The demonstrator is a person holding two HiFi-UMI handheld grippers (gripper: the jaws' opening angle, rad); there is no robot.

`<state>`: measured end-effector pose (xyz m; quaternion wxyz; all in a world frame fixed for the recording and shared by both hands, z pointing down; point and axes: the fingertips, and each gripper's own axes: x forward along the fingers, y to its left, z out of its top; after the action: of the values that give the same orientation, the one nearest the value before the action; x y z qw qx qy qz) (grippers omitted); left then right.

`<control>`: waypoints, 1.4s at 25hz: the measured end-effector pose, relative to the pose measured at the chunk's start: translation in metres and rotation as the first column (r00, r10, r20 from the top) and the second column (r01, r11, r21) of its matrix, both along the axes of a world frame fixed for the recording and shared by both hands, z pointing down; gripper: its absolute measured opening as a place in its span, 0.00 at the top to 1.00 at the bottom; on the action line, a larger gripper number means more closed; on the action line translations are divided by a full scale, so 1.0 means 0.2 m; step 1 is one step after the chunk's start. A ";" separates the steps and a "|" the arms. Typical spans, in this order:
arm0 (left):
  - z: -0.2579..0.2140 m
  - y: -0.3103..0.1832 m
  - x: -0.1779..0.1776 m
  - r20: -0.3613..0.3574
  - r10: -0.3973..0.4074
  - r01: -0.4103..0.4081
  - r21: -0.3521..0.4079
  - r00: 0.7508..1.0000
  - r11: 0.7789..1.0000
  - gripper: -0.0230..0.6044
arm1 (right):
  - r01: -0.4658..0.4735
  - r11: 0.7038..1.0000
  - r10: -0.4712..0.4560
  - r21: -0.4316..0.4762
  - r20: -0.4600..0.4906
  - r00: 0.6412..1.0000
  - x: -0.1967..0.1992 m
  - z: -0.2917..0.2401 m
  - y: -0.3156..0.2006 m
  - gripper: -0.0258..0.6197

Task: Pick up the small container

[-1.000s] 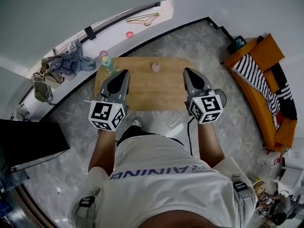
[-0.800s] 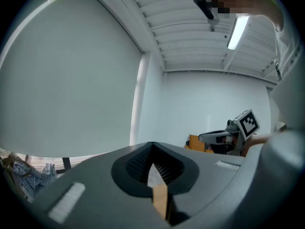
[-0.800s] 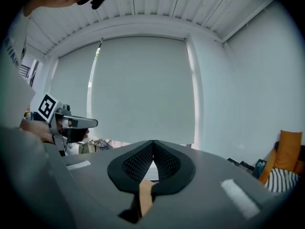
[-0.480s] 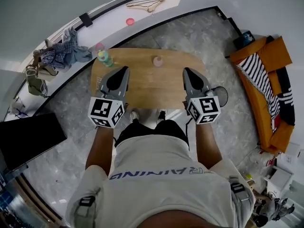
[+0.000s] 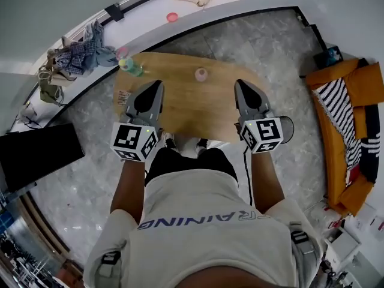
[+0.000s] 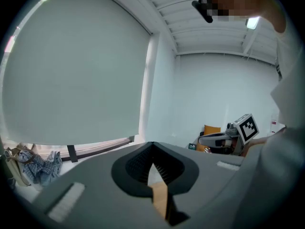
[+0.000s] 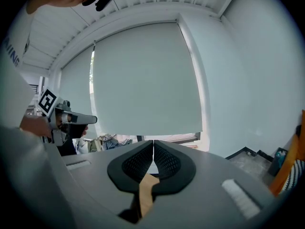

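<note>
In the head view, your left gripper (image 5: pixel 159 84) and right gripper (image 5: pixel 240 83) hang side by side over the near half of the wooden table (image 5: pixel 186 110), both pointing away from you. The small container (image 5: pixel 201 74), pink, stands close to the table's far edge, ahead of the gap between the two grippers and a little nearer the right one's line. Bare wood surrounds it on every side, and neither gripper touches it. A green bottle (image 5: pixel 131 66) stands at the far left corner, well apart from the container. The table's near edge runs under your marker cubes. Grey stone floor (image 5: pixel 282 59) lies open to the right of the table, as far as the orange sofa (image 5: pixel 354 86).

In the left gripper view, your jaws meet at their tips with nothing between them. Only the pale blind and wall show ahead, with your other gripper off to the right.

In the right gripper view, your jaws are likewise pressed together and empty. The blind fills the space ahead, and a strip of floor edge shows low on the right.
</note>
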<state>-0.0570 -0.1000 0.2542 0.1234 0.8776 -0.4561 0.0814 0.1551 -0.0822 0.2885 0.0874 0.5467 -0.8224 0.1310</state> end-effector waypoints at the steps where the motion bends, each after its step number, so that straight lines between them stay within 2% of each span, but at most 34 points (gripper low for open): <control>1: 0.01 -0.01 0.02 0.003 0.002 -0.002 -0.002 1.000 1.000 0.96 | 0.003 1.000 -0.003 -0.006 0.002 1.000 0.01 0.02 -0.01 0.92; 6: 0.12 -0.08 0.05 0.011 0.010 -0.010 -0.010 1.000 1.000 0.96 | 0.005 0.999 -0.005 -0.044 -0.003 1.000 0.01 0.15 -0.02 0.91; 16: 0.42 -0.17 0.02 0.010 0.018 -0.017 -0.028 1.000 0.999 0.96 | -0.003 0.998 0.001 -0.062 -0.035 0.999 -0.05 0.44 -0.14 0.91; 22: 0.61 -0.21 0.01 0.007 0.013 -0.013 -0.035 1.000 0.999 0.96 | -0.033 0.997 0.031 -0.074 -0.038 0.999 -0.02 0.67 -0.21 0.91; 28: 0.83 -0.26 0.01 -0.015 0.001 -0.001 -0.060 1.000 0.998 0.96 | -0.007 0.996 0.002 -0.093 -0.047 0.999 -0.08 0.91 -0.28 0.89; 33: 1.00 -0.24 0.03 -0.016 0.006 -0.008 -0.097 1.000 0.995 0.96 | -0.002 0.990 -0.004 -0.140 -0.042 0.999 -0.10 1.15 -0.30 0.80; 35: 1.04 -0.24 0.04 -0.017 0.011 -0.013 -0.105 1.000 0.994 0.96 | -0.006 0.987 -0.001 -0.161 -0.040 0.999 -0.10 1.23 -0.31 0.70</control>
<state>-0.0493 -0.1474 0.4616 0.1728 0.8731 -0.4450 0.0990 0.1341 -0.1449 0.5345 0.1477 0.5414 -0.8064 0.1863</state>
